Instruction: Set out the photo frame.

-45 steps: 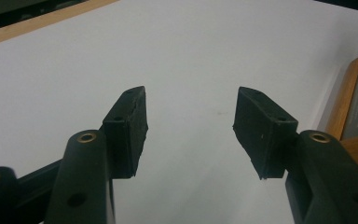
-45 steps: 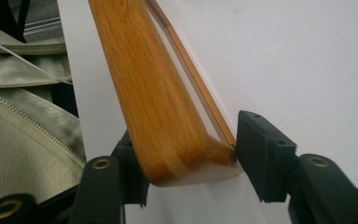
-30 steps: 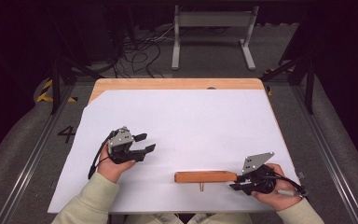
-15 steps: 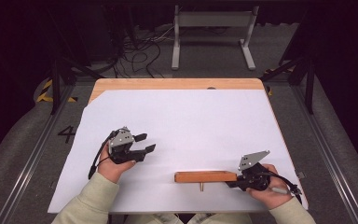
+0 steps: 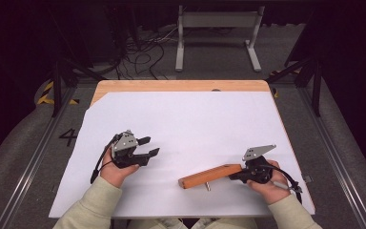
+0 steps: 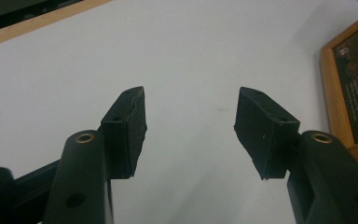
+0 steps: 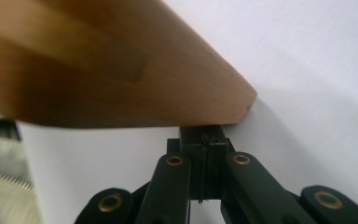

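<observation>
High view: the right gripper (image 5: 236,174) has just closed its jaws on the right end of the wooden frame (image 5: 209,175), raising that end off the white sheet (image 5: 195,119) near the front edge, apparently to lift it. The left gripper (image 5: 148,147) waits well apart, its 2 jaws spread and empty.

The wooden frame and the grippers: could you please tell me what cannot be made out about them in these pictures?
- Frame's front: in the high view it lies edge-on, so its face is hidden.
- Print on the frame: in the left gripper view it is cut off by the right edge, too small and dim to read.
- Right gripper's grip: in the right gripper view the blurred wood covers the fingertips.
- Small peg below the frame: too small to identify.
</observation>
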